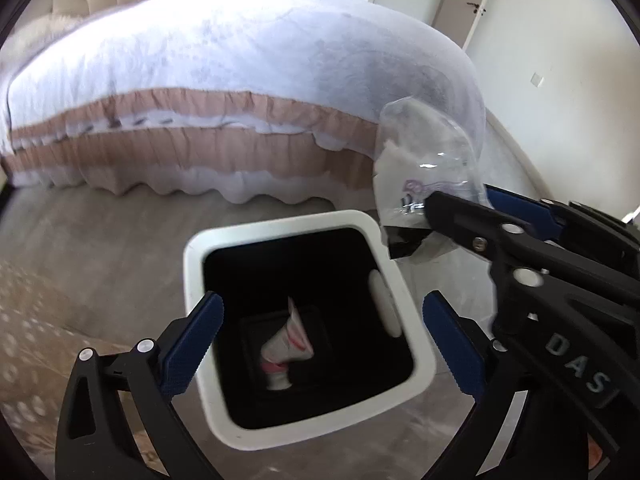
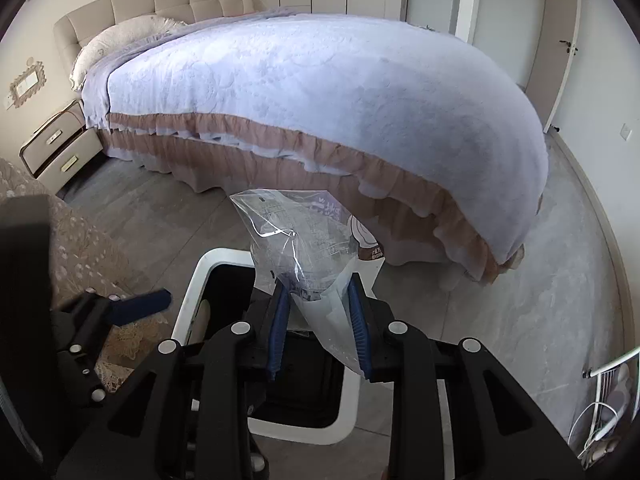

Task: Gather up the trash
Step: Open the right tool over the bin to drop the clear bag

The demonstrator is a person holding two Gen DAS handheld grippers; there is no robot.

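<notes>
Your left gripper (image 1: 320,344) jaws gape empty over bin (image 1: 404,292); right gripper (image 2: 320,336) pinches plastic bag (image 2: 304,240) near rim — release early, bag may drift to floor (image 2: 520,280).

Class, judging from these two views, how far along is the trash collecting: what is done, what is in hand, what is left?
Done: a crumpled white-and-pink tube lies at the bottom of the white-rimmed black bin, below the open, empty left claw. In hand: the right claw is shut on a clear crinkled plastic bag, held over the bin's rim. Left: releasing that bag into the bin.
</notes>
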